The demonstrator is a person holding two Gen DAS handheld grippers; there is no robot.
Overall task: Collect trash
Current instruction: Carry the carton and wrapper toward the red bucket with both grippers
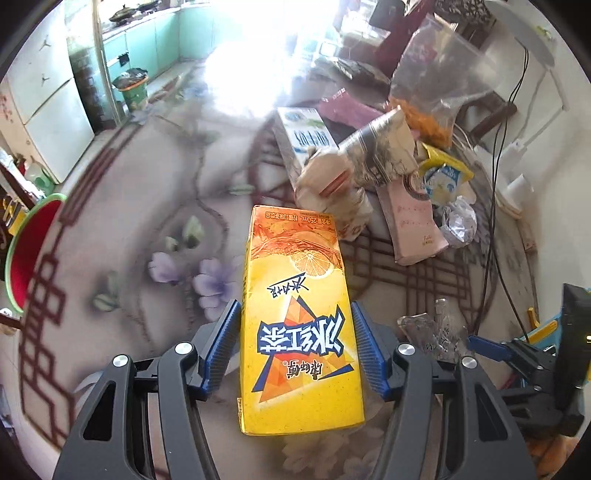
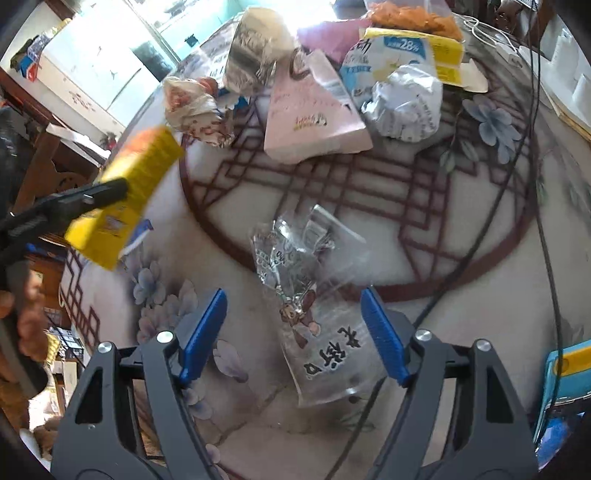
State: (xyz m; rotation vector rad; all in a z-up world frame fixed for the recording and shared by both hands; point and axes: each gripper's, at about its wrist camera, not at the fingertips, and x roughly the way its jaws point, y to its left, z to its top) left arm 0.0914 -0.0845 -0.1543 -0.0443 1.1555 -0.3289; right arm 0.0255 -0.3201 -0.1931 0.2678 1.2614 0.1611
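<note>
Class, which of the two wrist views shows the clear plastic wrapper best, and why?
The right wrist view: the clear plastic wrapper lies between the open right gripper, its print visible. The left wrist view shows only a crumpled, partly hidden piece at the edge.

**Lived-in home, dining table off a kitchen**

Looked like a household dining area. Round table covered in a flower-and-lattice printed cloth, littered at 1 o'clock with a milk carton and a pink box. Opened at 11 o'clock onto a kitchen with mint-green cabinets and pans on the counter. White fridge at 10 o'clock, lined waste bin beside the cabinets.
</note>
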